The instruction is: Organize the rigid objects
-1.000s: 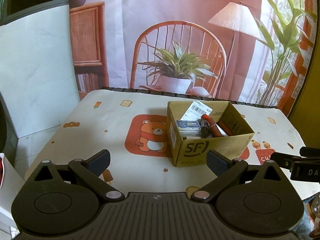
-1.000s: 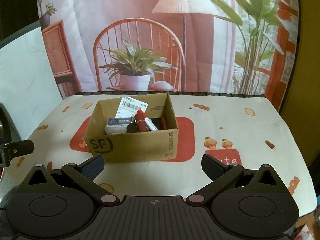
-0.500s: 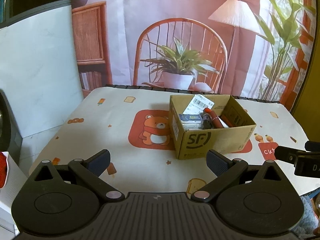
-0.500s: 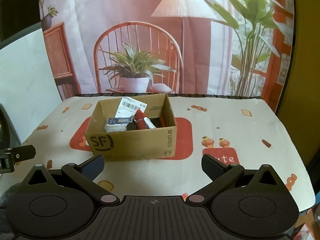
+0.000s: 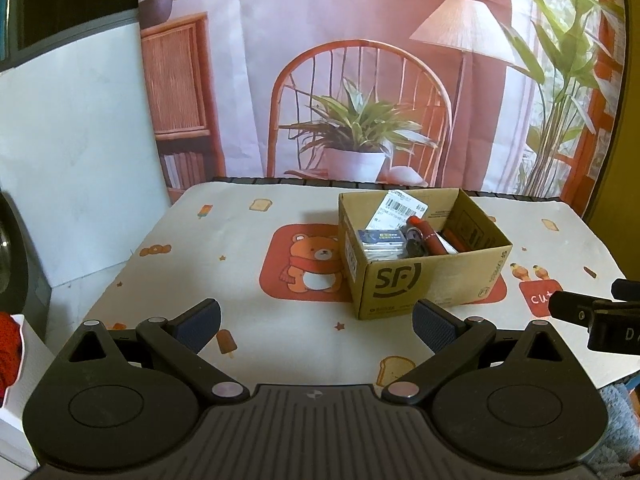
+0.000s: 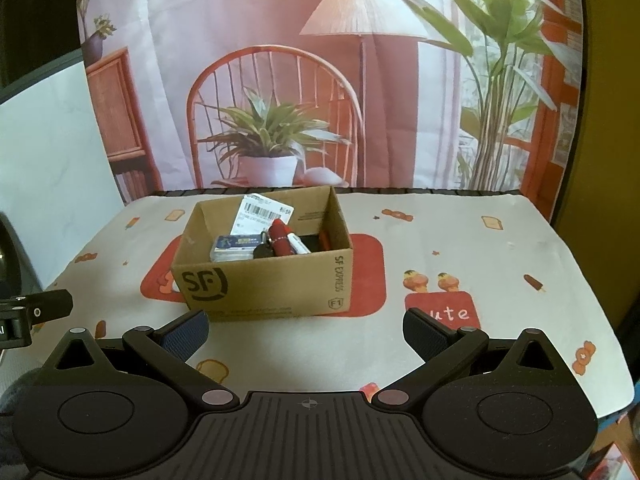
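An open cardboard SF box (image 5: pixel 428 280) (image 6: pixel 260 284) stands on the table's middle. Inside lie a red marker (image 5: pixel 426 234) (image 6: pixel 280 238), a blue card pack (image 5: pixel 380 238) (image 6: pixel 236 244), a dark small object (image 6: pixel 262 252) and a barcode label (image 5: pixel 398 208) (image 6: pixel 262 214). My left gripper (image 5: pixel 316 326) is open and empty, over the table's near edge, short of the box. My right gripper (image 6: pixel 306 326) is open and empty, near the front edge, just short of the box. Each gripper shows at the other view's side edge.
The table wears a cream cloth with bear and toast prints (image 5: pixel 316 256) (image 6: pixel 440 248). A printed backdrop (image 5: pixel 360 80) hangs right behind the table's far edge. A white panel (image 5: pixel 72 152) stands at the left. A white bin with something red (image 5: pixel 8 344) sits low left.
Both grippers have drawn back and risen slightly from the box, so it appears smaller and farther. Both stay open and empty. The box contents have not moved.
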Tool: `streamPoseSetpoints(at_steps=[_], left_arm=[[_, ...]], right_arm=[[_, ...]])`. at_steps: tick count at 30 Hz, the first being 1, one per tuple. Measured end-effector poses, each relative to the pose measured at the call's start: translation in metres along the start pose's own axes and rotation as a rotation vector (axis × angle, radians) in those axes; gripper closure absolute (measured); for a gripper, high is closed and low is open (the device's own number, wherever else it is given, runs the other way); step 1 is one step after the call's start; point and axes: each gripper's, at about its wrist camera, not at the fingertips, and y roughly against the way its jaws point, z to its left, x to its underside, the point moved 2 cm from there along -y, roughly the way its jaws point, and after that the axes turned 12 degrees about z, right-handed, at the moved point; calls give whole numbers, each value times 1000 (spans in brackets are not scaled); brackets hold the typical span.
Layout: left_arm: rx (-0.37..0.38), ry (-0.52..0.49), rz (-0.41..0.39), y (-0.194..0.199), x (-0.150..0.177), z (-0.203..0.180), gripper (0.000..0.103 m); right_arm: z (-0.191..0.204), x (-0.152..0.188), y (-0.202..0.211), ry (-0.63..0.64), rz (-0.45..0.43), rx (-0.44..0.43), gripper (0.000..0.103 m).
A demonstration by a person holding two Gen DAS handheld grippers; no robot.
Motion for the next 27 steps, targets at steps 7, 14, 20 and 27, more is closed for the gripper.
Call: streamPoseSetpoints(at_steps=[7,14,20,27], left_arm=[[-15,-8,-9,3,0,-1,0],[-16,-7,-9,3,1,-1,0],[-23,-10,-11,4,1,0,0],[-26,-6,-18,6,1,2,0]], right_arm=[[0,1,1,-3,-3,0,0],[-1,1,1,-4,-3,0,0],[-1,2,0,-4,-3,0,0],[-1,2,0,-4,-1,0,0]])
